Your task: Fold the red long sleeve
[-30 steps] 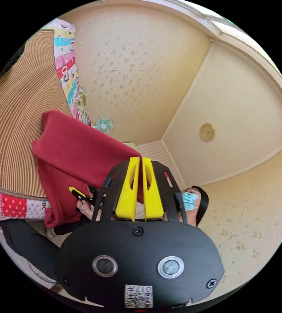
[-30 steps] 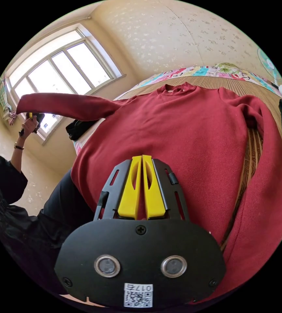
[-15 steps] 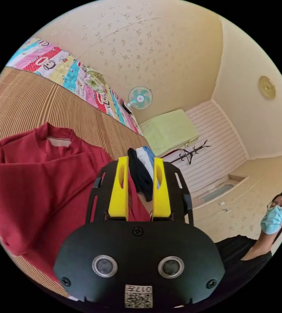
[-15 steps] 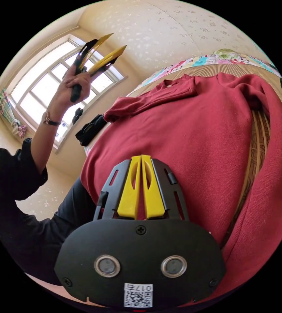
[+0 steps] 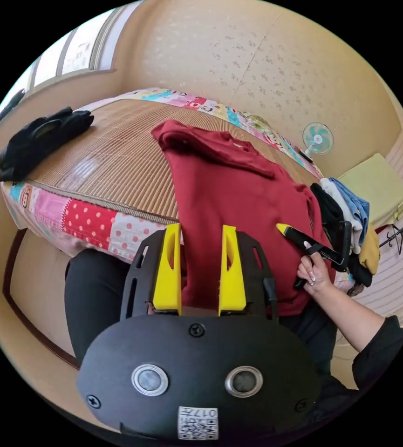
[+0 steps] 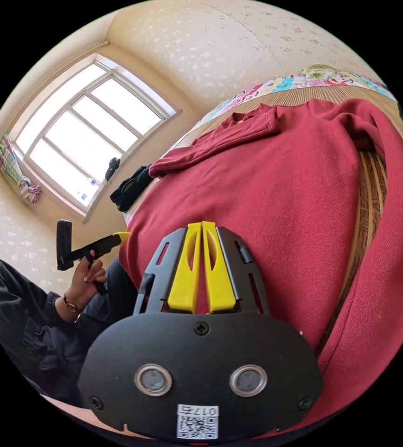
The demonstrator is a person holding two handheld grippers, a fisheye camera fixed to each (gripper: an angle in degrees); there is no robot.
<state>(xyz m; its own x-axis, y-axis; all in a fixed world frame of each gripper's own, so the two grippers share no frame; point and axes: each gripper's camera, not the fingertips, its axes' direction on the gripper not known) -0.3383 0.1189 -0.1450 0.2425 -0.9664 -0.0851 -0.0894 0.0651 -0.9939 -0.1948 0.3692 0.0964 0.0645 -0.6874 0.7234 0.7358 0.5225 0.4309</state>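
Cream-papered bedroom, bright paned window (image 6: 82,139), bed topped with a striped woven straw mat (image 5: 112,153) over a patchwork quilt (image 5: 94,221). Spread across that mat, a red long-sleeved knit top (image 5: 229,186), collar toward the far wall, hem hanging over the near edge of the bed toward the person's dark trousers (image 5: 92,298). One sleeve already laid slantwise across the chest, seen in the right gripper view as a band running from the collar toward the window side (image 6: 210,142). Left gripper (image 5: 200,267) with yellow jaws standing well apart, empty, hovering just before the hem with red cloth visible between them but not pinched. In the right gripper view, that same tool held up in a hand (image 6: 87,274) beside the bed, near the garment's edge. Right gripper (image 6: 202,265) with yellow jaws pressed together on a fold of the red cloth near the hem; seen also from the left gripper view at the garment's far side edge, gripped by a hand (image 5: 313,274). Black bundle of clothing (image 5: 38,139) at the mat's window-side corner, well apart from the red top. Pile of dark, white and blue garments (image 5: 345,209) at the opposite side, partly cut off behind the hand. Other sleeve running down the frame edge in the right gripper view, its cuff out of sight.
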